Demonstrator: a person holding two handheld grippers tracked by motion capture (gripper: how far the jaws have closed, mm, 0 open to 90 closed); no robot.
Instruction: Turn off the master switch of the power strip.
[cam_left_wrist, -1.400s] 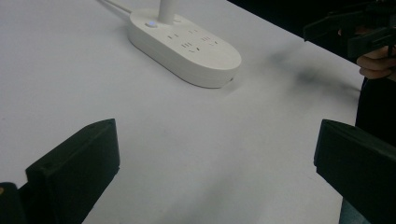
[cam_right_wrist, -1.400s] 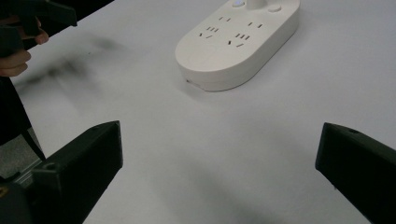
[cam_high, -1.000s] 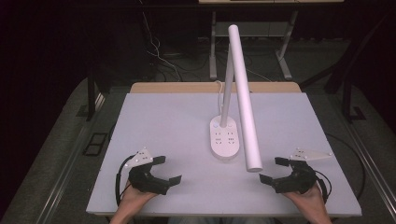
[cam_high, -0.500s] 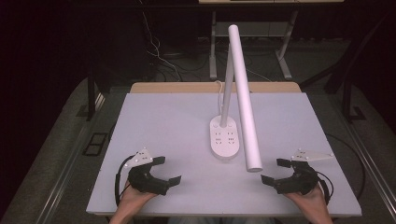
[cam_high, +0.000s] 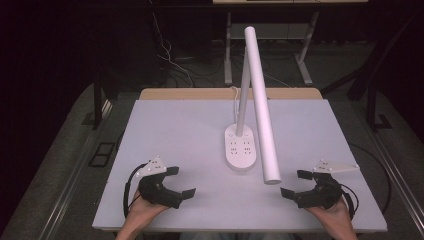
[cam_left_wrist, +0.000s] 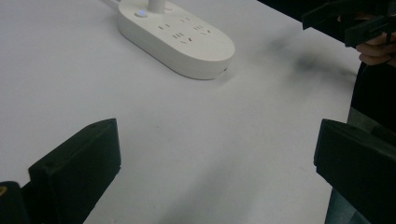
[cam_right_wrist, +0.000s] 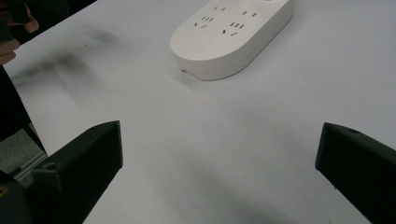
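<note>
Left gripper sits low at the near-left edge of the tabletop, fingers spread wide, nothing in them. Centre stage, well apart from it, the white desk lamp: oval socket base flat on the tabletop, thin stem rising, long tube head slanting toward the near side, its free end hanging over the near-right. Looks rigid, smooth plastic, probably base-heavy; the tube's free end seems the natural place to grip, gently, since the hinge may be stiff. Right gripper waits just beside that end, fingers wide, empty.
</note>
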